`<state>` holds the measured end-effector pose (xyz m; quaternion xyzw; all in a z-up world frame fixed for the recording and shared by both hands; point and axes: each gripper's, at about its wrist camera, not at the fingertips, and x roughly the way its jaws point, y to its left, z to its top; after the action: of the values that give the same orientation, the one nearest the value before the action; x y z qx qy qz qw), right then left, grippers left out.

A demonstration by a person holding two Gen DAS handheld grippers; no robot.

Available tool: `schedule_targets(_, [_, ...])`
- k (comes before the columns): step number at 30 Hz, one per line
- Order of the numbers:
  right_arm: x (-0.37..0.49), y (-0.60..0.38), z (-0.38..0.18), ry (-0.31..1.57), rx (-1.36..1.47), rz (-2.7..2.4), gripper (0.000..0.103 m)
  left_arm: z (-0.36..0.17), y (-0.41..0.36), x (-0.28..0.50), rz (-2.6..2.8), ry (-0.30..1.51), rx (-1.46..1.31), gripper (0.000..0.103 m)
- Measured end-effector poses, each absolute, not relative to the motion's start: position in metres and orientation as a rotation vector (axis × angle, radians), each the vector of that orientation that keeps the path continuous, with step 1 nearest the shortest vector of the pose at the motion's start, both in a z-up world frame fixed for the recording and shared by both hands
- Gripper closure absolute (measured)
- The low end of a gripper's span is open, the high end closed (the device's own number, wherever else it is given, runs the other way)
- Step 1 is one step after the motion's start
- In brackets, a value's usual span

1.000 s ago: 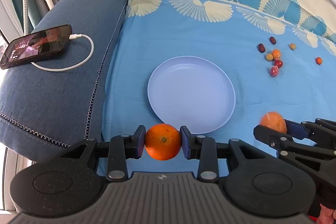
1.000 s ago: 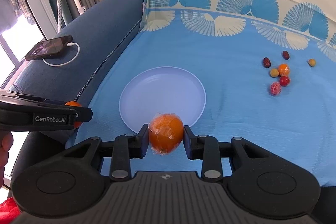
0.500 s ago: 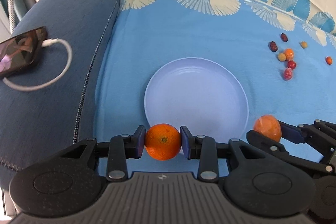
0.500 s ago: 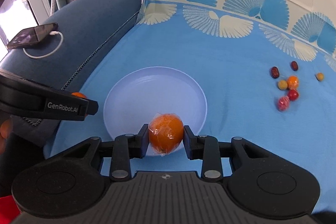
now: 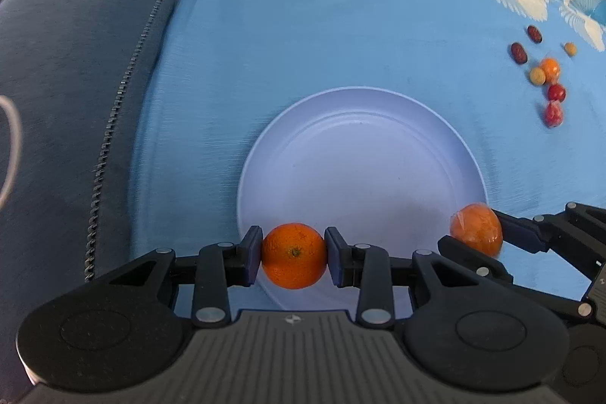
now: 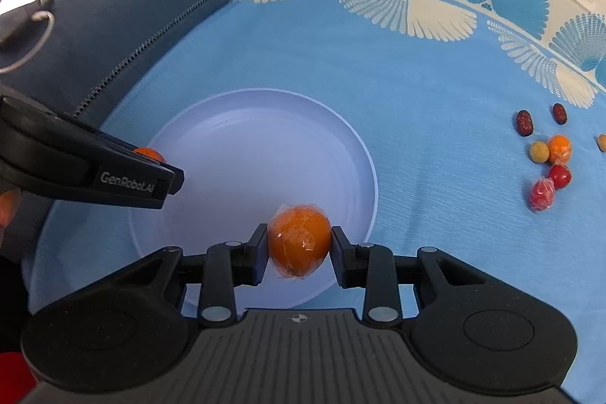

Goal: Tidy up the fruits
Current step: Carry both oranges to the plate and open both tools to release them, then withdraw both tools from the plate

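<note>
White cable cropped at left edge

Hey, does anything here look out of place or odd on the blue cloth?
Mostly tidy. The small fruits lie scattered on the cloth, away from the empty plate. The right gripper holds an orange in clear wrap; the left gripper's orange is bare.

Both the left gripper and right gripper point steeply downward, fingers narrowly parted
</note>
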<state>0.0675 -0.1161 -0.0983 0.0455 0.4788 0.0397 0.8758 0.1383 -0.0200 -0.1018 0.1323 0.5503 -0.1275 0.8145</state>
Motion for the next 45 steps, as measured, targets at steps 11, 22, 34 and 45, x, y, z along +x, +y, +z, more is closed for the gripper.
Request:
schedule_targets(11, [0.081, -0.11, -0.083, 0.945, -0.016, 0.085, 0.006, -0.088, -0.027, 0.141, -0.268, 1.036, 0.332, 0.0])
schedule_targets(22, [-0.02, -0.112, -0.04, 0.948, 0.111, 0.074, 0.003, -0.044, 0.015, 0.04, -0.193, 1.054, 0.237, 0.0])
schedule_targets(34, [-0.085, -0.113, 0.003, 0.778, 0.115, 0.013, 0.001, 0.005, 0.016, -0.027, -0.193, 0.941, 0.219, 0.0])
schedule_targets(45, [-0.136, -0.116, 0.024, 0.686, 0.112, -0.022, 0.001, 0.022, 0.009, -0.064, -0.219, 0.876, 0.227, 0.0])
